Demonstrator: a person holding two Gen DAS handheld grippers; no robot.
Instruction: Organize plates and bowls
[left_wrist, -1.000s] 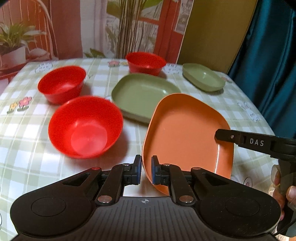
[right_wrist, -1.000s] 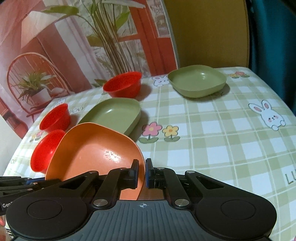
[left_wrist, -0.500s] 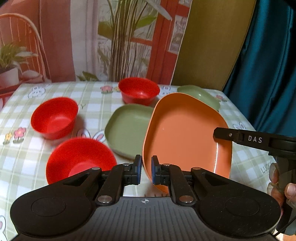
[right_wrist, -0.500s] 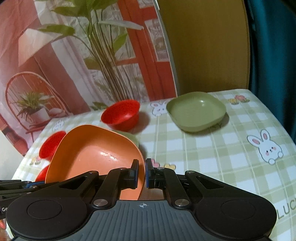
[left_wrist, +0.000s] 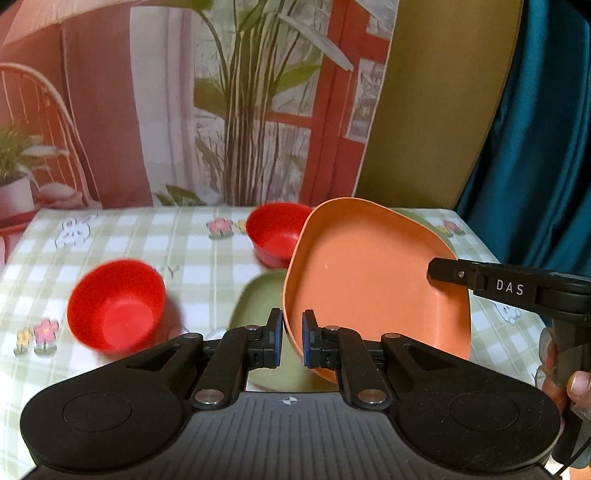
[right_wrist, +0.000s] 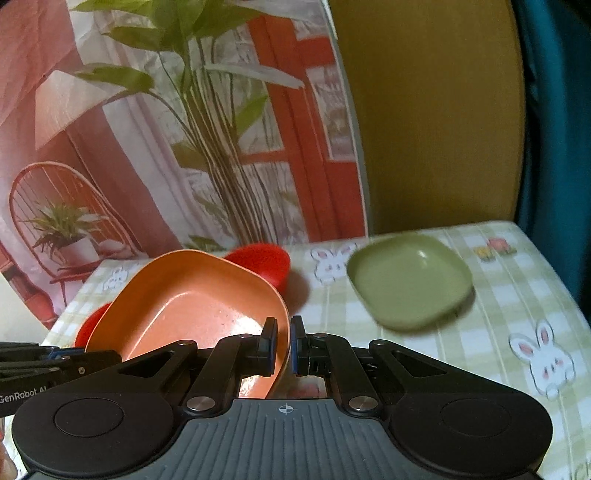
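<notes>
My orange plate (left_wrist: 373, 291) looks like smooth plastic with a soft shine. The red bowl (left_wrist: 114, 306) is shiny plastic too. The green plate (right_wrist: 410, 280) looks dull and smooth. A checked cloth (right_wrist: 517, 295) covers the counter. My hand-held gripper (left_wrist: 292, 338) is dull black plastic.

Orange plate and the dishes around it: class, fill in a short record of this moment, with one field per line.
held item: orange plate, tilted, clear of the table
left gripper: shut on the plate's near rim
right gripper: shut on the opposite rim
red bowls: one at left, one at back
green plates: one under the orange plate, one apart at right
surface: checked tablecloth
</notes>
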